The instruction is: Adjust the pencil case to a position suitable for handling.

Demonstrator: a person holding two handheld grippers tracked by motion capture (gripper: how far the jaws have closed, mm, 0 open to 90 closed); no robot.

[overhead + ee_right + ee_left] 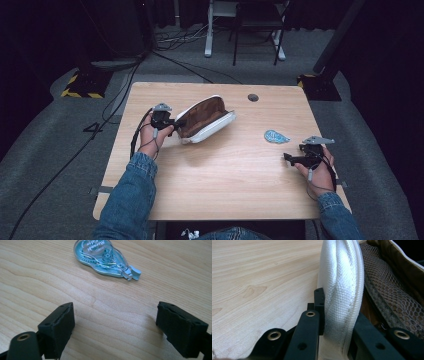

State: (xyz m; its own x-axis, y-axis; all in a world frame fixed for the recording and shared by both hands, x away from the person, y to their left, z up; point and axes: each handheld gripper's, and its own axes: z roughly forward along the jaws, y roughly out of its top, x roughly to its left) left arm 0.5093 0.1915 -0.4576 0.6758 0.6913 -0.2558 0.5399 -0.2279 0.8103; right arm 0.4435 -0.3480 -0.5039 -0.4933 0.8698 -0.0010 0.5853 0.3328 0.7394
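Our left gripper (176, 121) tight on the white pouch (207, 120) rim; our right gripper (115, 327) wide, blue tape roller (105, 258) just ahead.

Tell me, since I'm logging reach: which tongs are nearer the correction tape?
Right. The right tongs sit open just short of the correction tape; the left tongs grip the pouch farther away.

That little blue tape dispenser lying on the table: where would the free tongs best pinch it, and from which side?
Probably across the wide rounded body of the tape dispenser, not its small pale tip. It lies flat on the table, so coming down from above, one jaw on each long edge, looks safest. The right tongs already stand open just short of it, facing it. The left tongs are busy, clamped on the white pouch rim.
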